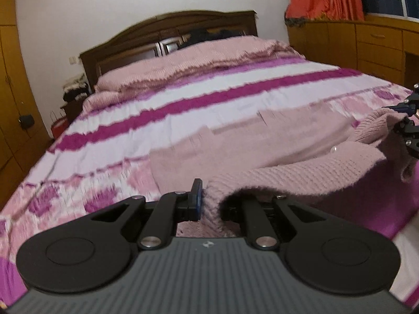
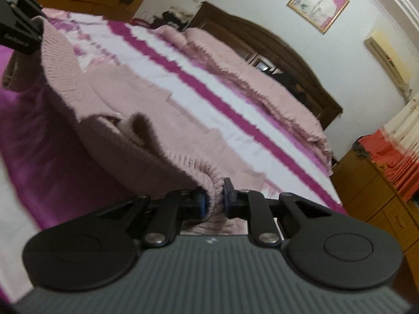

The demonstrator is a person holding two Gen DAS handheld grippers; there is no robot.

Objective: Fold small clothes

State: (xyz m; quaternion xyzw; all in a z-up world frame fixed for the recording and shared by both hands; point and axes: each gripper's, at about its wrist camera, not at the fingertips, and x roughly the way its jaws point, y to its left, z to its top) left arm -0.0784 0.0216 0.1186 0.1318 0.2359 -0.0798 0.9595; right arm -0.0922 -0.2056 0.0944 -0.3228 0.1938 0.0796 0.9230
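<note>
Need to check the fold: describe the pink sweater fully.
The pink sweater is a dusty-pink ribbed knit, soft and thick-looking. Its near edge is lifted off the striped bedspread, pinched by the left gripper and the right gripper, sagging between them; the rest lies flat on the bed.

Almost nothing here can be read. The left claw (image 2: 21, 30), at the upper left of the right claw's own view, carries a short line of pale lettering on its black body, too blurred to make out. Each claw body bears a small pale logo mark (image 1: 207, 244) just behind the fingers, a symbol without legible letters.
</note>
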